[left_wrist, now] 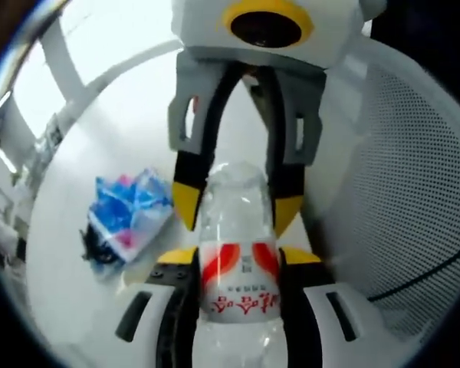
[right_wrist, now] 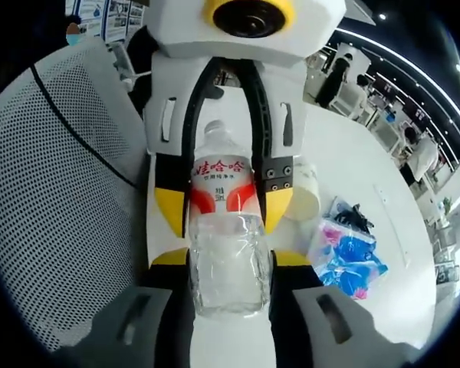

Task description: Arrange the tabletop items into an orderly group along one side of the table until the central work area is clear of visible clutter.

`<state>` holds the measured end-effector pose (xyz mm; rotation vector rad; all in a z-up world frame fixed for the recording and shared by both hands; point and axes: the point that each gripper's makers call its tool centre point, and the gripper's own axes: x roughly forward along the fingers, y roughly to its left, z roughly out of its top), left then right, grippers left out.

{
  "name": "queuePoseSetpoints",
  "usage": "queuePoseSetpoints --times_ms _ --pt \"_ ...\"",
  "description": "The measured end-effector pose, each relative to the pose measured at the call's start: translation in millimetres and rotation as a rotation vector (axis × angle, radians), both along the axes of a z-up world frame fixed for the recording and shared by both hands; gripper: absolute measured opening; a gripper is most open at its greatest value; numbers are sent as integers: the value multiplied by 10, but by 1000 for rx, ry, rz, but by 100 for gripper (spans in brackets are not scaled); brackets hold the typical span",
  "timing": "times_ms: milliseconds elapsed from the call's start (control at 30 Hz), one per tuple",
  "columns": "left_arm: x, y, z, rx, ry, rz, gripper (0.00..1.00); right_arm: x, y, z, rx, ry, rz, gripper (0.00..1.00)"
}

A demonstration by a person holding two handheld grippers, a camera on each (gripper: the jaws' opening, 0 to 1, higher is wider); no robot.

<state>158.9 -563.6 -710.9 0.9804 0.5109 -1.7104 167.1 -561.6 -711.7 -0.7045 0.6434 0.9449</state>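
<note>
A clear plastic water bottle (left_wrist: 240, 285) with a red and white label lies level between my two grippers, which face each other. In the left gripper view my left gripper (left_wrist: 238, 257) is shut on its labelled part, and the right gripper (left_wrist: 236, 207) comes in from above, clamped on the clear body. In the right gripper view my right gripper (right_wrist: 230, 257) holds the ribbed lower body of the bottle (right_wrist: 228, 268). The left gripper (right_wrist: 224, 208) closes on the label beyond it. The bottle's cap end is hidden between the left jaws.
A blue and pink plastic packet (left_wrist: 130, 215) (right_wrist: 345, 257) lies on the white table (left_wrist: 115, 130) (right_wrist: 360, 169), with a small black item (right_wrist: 353, 217) beside it. A white mesh chair back (left_wrist: 414, 192) (right_wrist: 54, 215) stands close by. A cream round object (right_wrist: 303, 195) sits behind the left gripper.
</note>
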Motion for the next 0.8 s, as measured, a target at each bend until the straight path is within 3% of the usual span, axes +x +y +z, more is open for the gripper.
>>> queuePoseSetpoints --times_ms 567,800 --pt "97 66 -191 13 29 48 39 45 61 -106 -11 9 23 35" --pt "128 106 -285 22 -9 53 38 58 88 -122 -10 9 29 35"
